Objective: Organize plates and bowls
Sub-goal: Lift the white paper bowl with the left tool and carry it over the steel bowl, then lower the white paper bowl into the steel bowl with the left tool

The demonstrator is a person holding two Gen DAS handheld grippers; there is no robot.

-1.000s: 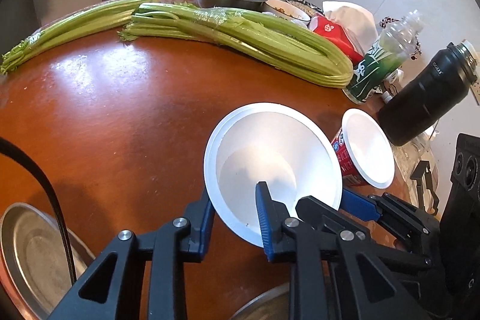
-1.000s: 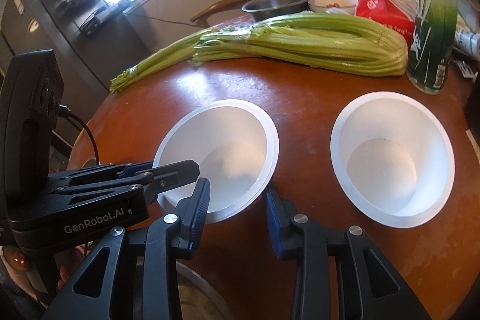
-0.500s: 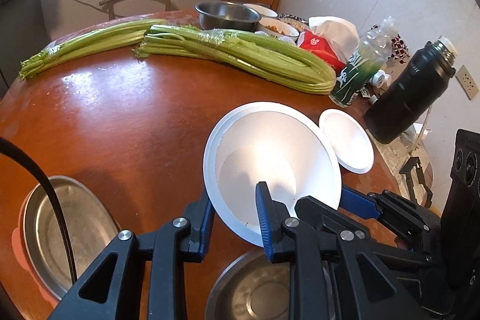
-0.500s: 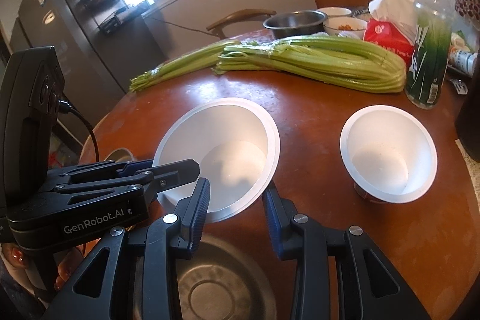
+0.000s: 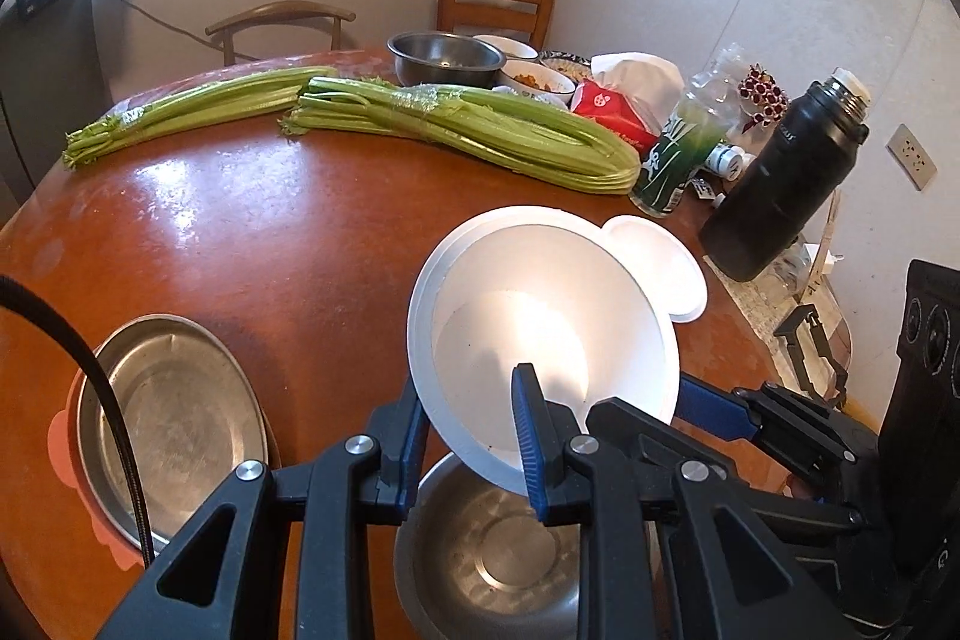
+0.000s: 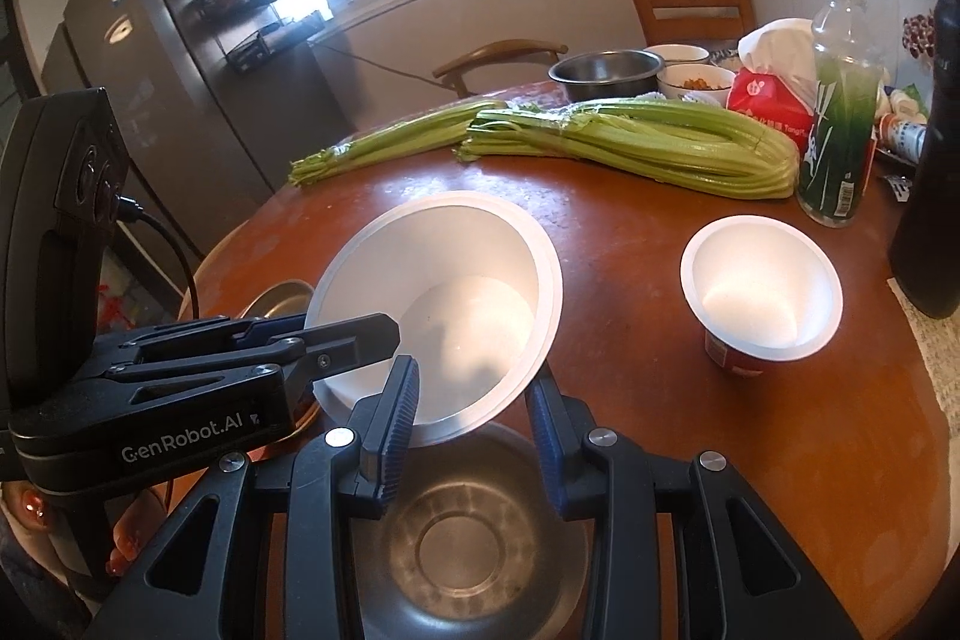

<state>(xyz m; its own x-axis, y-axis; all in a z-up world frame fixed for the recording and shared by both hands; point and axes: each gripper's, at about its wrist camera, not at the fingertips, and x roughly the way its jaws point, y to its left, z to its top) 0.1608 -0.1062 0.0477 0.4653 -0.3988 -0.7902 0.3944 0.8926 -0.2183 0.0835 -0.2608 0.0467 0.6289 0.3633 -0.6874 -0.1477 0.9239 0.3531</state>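
White foam bowl [image 5: 540, 334] is up off the counter [image 5: 252, 244] rn, tilted, and both claws are on it. Left claw [image 5: 465, 436] is clamped on the near rim, one blue finger inside the bowl and one outside. Right claw [image 6: 474, 415] is pinched on the same bowl's near edge from the other side, jaws about as tight as they go, w/ the rim between the pads afaict. In the left view the right claw's arm comes in from the lower right, so it's a proper two-handed hold.

The thing that matters imo: directly under the held bowl, right below both claws, sits a steel bowl [image 6: 468, 544], mouth up, empty. So the white bowl's target, if it's meant to nest there, is straight down and a touch toward the camera, not off to the side. Neither hand is nearer really, both sit at the same rim.

Other option is the smaller white cup-bowl w/ red sides [image 6: 762, 298], standing upright well off to the right, closer to the right hand. It's narrower than the held bowl tho, so stacking onto it looks wobbly.

Steel plate [image 5: 174, 424] lies flat at the left edge of the counter, nearer the left hand. Celery [image 5: 468, 130] and the bottles at the back are well clear of all this.

Main risk I'd guess: foam rim is flimsy and could buckle.
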